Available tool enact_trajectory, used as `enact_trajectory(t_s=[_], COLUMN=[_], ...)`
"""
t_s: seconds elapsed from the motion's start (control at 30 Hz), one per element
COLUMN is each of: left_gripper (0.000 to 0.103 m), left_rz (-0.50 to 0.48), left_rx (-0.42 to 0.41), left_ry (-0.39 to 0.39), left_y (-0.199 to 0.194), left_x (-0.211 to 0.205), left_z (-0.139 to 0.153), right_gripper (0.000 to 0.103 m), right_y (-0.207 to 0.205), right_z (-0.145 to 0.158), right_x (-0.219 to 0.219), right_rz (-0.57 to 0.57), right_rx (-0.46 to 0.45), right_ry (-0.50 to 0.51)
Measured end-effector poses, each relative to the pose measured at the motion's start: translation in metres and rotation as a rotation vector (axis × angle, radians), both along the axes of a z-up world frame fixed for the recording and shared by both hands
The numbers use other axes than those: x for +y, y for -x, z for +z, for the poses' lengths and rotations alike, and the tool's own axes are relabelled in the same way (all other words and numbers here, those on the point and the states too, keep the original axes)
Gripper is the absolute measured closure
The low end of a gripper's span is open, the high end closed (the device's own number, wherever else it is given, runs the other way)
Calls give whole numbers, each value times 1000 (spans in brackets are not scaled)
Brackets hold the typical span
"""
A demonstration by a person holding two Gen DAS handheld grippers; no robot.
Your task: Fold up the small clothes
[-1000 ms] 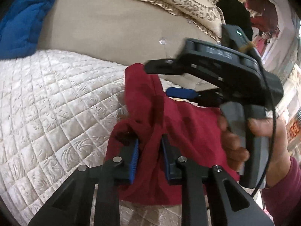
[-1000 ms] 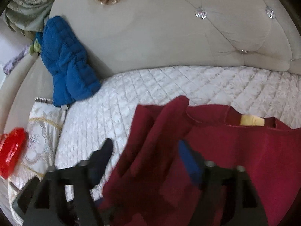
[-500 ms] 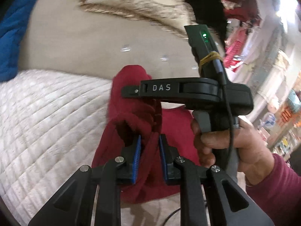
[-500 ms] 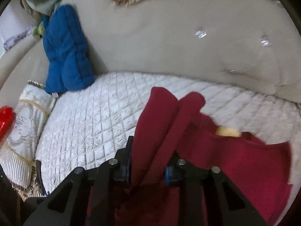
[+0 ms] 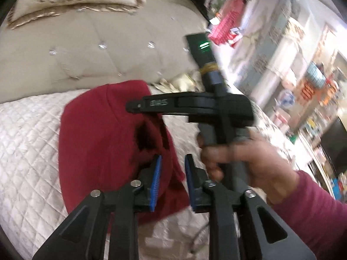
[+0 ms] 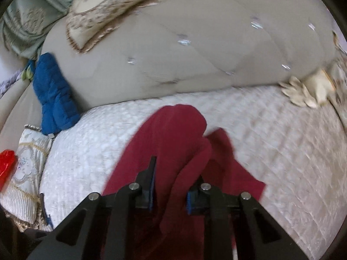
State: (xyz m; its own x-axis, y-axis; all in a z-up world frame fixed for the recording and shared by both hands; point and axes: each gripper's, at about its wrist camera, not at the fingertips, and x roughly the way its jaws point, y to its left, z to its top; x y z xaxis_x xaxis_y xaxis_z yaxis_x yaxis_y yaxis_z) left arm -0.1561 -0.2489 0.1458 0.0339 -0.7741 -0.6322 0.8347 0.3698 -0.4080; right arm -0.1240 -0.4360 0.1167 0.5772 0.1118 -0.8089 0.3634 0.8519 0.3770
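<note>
A dark red garment [image 5: 97, 134] lies bunched on the quilted white cover [image 5: 26, 151]. In the left wrist view my left gripper [image 5: 172, 179] hangs low over its right edge. Its jaws are opening, with cloth lying loosely between the blue pads [image 5: 156, 179] and a gap at the right pad. My right gripper [image 5: 132, 107], held by a hand [image 5: 238, 158], crosses above the garment. In the right wrist view the right gripper [image 6: 170, 186] is closing, and its pads press on a thick raised fold of the red garment [image 6: 173, 130].
A tufted beige backrest [image 6: 216, 54] rises behind the cover. A blue quilted piece [image 6: 54, 99] leans at its left, with patterned cushions [image 6: 108, 10] above and a pale cushion [image 6: 26, 186] and a red item [image 6: 6, 166] at the left edge. Shelving [image 5: 303, 75] stands far right.
The right gripper went from wide open to clamped on the garment's fold. Both grippers swung rightward along the bed with the cloth. The left pads have parted slightly.
</note>
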Motion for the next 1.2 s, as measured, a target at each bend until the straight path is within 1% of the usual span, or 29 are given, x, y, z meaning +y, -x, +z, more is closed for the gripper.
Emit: enact_trajectory(t_s=[0.07, 0.1, 0.13, 0.17, 0.2, 0.23, 0.3, 0.33, 0.4, 0.47, 0.57, 0.6, 0.63, 0.67, 0.7, 0.73, 0.8, 0.83, 0.87, 0.9, 0.93, 0.97, 1.0, 1.1, 1.2], left_gripper=[92, 90, 89, 89, 88, 87, 86, 86, 86, 86, 87, 86, 86, 86, 86, 87, 87, 86, 86, 86, 87, 87, 87, 86, 87], left_rz=[-28, -30, -21, -9, 9, 21, 81, 103, 151, 170, 152, 141, 136, 127, 115, 105, 99, 98, 98, 100, 100, 102, 104, 105, 110], left_rx=[-25, -47, -70, -86, -97, -101, -109, -103, -74, -61, -21, -16, -17, -17, -17, -20, -44, -48, -50, -43, -37, -35, -36, -26, -6], left_ry=[-13, -22, -36, -47, -57, -62, -95, -106, -132, -159, -210, -237, -254, -269, -282, -287, -284, -283, -282, -280, -280, -279, -277, -269, -262], left_y=[8, 10, 9, 7, 2, 0, -16, -19, -34, -37, -33, -29, -25, -21, -17, -14, -8, -9, -9, -10, -10, -11, -11, -11, -14], left_x=[9, 16, 25, 34, 43, 51, 61, 65, 66, 60, 45, 41, 41, 39, 37, 36, 37, 36, 37, 37, 37, 35, 36, 38, 45], left_z=[6, 9, 12, 13, 15, 14, 10, 4, -7, -19, -43, -54, -61, -67, -73, -77, -76, -75, -76, -75, -76, -76, -76, -75, -72], right_gripper=[82, 81, 79, 75, 68, 64, 56, 54, 53, 53, 54, 57, 60, 65, 65, 65, 65, 63, 58, 52, 48, 42, 38, 38, 37], right_y=[4, 7, 9, 14, 21, 26, 39, 43, 49, 50, 52, 55, 57, 64, 70, 79, 96, 103, 111, 115, 118, 118, 115, 97, 86], right_z=[-24, -39, -45, -47, -45, -40, -22, -12, 8, 20, 15, 5, -2, -19, -29, -36, -32, -26, -19, -14, -9, -6, -7, -21, -38], right_x=[-13, -20, -22, -26, -29, -30, -26, -21, -8, 13, 41, 51, 56, 59, 58, 54, 42, 37, 32, 28, 26, 25, 22, 21, 18], right_rz=[-39, -61, -79, -101, -123, -138, -150, -137, -76, 4, 119, 142, 142, 133, 120, 99, 43, 16, -22, -43, -61, -73, -81, -75, -115], right_rx=[36, 60, 66, 55, 34, 26, -3, -26, -72, -94, -62, -20, 16, 82, 111, 103, 46, 20, -18, -43, -78, -100, -96, -42, 1], right_ry=[-40, -97, -131, -173, -207, -211, -174, -156, -132, -100, -77, -49, -26, 0, 0, -25, -108, -148, -175, -178, -177, -177, -183, -221, -267])
